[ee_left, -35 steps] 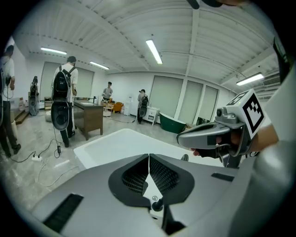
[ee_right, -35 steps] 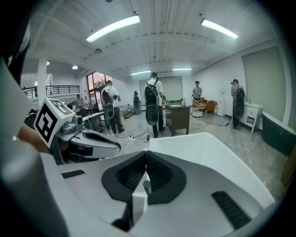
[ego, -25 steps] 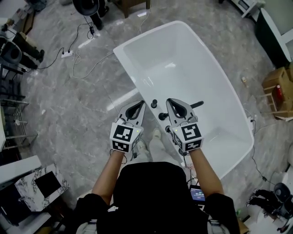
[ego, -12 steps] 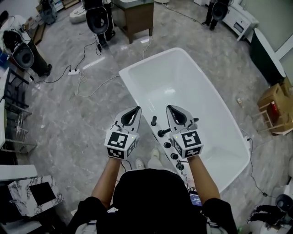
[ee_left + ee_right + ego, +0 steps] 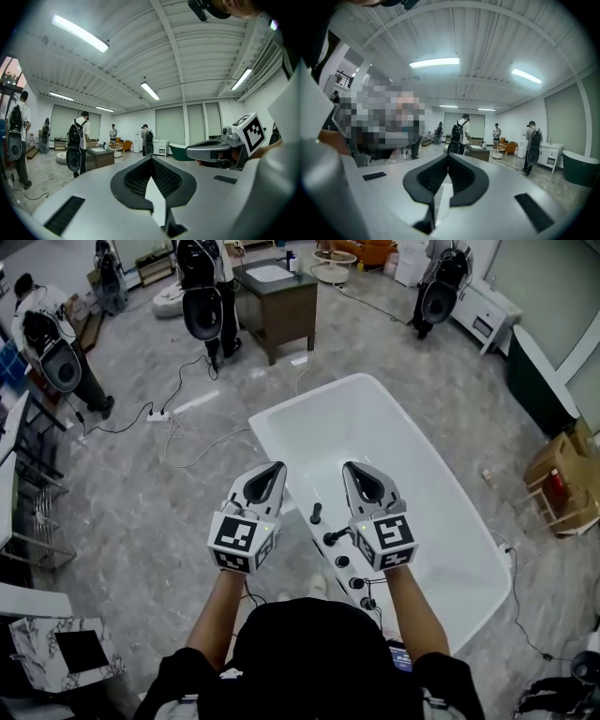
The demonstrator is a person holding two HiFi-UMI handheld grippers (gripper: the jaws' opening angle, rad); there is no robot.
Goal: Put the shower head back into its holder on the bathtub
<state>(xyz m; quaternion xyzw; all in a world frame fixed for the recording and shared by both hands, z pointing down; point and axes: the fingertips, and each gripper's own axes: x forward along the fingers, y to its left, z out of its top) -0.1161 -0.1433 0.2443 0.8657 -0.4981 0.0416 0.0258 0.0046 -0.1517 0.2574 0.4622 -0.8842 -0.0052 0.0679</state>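
Observation:
The white bathtub (image 5: 412,474) stands on the grey floor in the head view. Several black fittings (image 5: 316,514) sit along its near rim; one black lever-like piece (image 5: 335,538) shows beside my right gripper. I cannot tell which of them is the shower head. My left gripper (image 5: 275,468) is held up over the floor just left of the tub, jaws shut and empty. My right gripper (image 5: 351,468) is held over the tub's near rim, also shut and empty. In both gripper views the jaws (image 5: 151,158) (image 5: 448,154) meet, pointing level into the room.
Cables (image 5: 192,432) and a power strip (image 5: 157,415) lie on the floor left of the tub. A dark cabinet (image 5: 274,296) stands beyond it, with several people wearing backpacks (image 5: 208,296) around. Cardboard boxes (image 5: 562,474) sit at the right, a marble-patterned stand (image 5: 56,657) at bottom left.
Both grippers have risen, still shut and empty, side by side. The head view has tilted up, so the tub sits lower and more of the room shows.

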